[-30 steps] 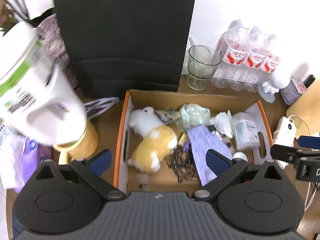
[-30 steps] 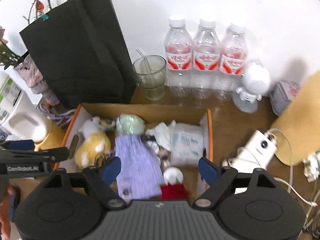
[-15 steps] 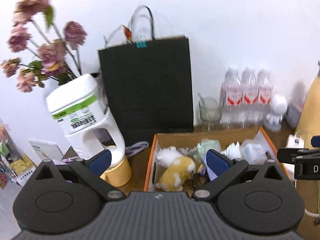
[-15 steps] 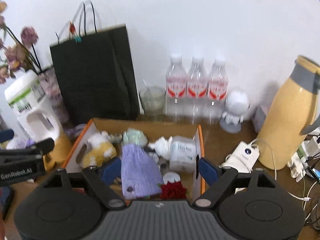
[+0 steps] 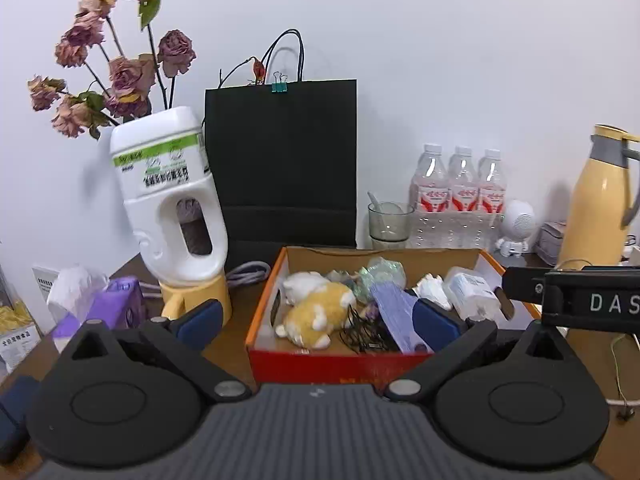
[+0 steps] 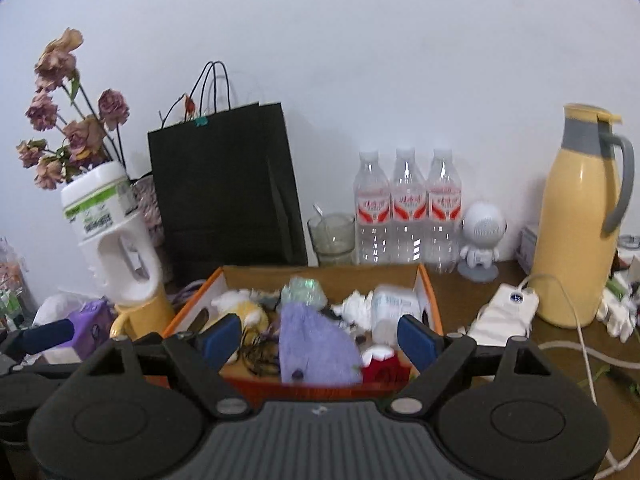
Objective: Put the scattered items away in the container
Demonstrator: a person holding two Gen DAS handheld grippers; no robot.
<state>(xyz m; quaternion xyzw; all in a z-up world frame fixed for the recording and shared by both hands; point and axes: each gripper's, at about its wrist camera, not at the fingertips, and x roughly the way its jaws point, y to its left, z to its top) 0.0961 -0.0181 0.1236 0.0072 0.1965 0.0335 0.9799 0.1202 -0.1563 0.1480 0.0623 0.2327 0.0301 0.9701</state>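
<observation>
Both grippers stand spread wide with nothing between their blue pads. The left gripper (image 5: 316,322) frames the near half of an orange-rimmed cardboard box (image 5: 260,320) on a brown wooden table (image 5: 236,344); the right gripper (image 6: 320,338) frames the same box from slightly further right. The box sits just beyond the fingertips of both, apart from them.

Inside the box lie a yellow-and-white plush toy (image 5: 316,314), a tangle of black cord (image 5: 362,334), a folded lilac cloth (image 5: 394,316), crumpled white tissue (image 5: 430,290), a clear plastic packet with blue print too small to read (image 5: 472,292), a greenish wrapper (image 5: 384,272) and, at the near right, a red rose (image 6: 380,368).

In the left wrist view the right gripper's body enters from the right, bearing the white letters "DAS". Behind the box stand a black paper bag (image 5: 280,160) with a teal binder clip, a glass holding a spoon (image 5: 390,220), three water bottles with red labels (image 5: 462,196), a small white astronaut-shaped figure (image 5: 516,228) and a yellow thermos jug (image 5: 600,200). To the left, an upturned white jug with a green label (image 5: 172,200) rests in a yellow cup, beside dried roses (image 5: 116,72) and a purple tissue pack (image 5: 112,308).

A second ago both cameras looked steeply down into the box; now they sit further back and more level, showing wall, flowers and thermos.
</observation>
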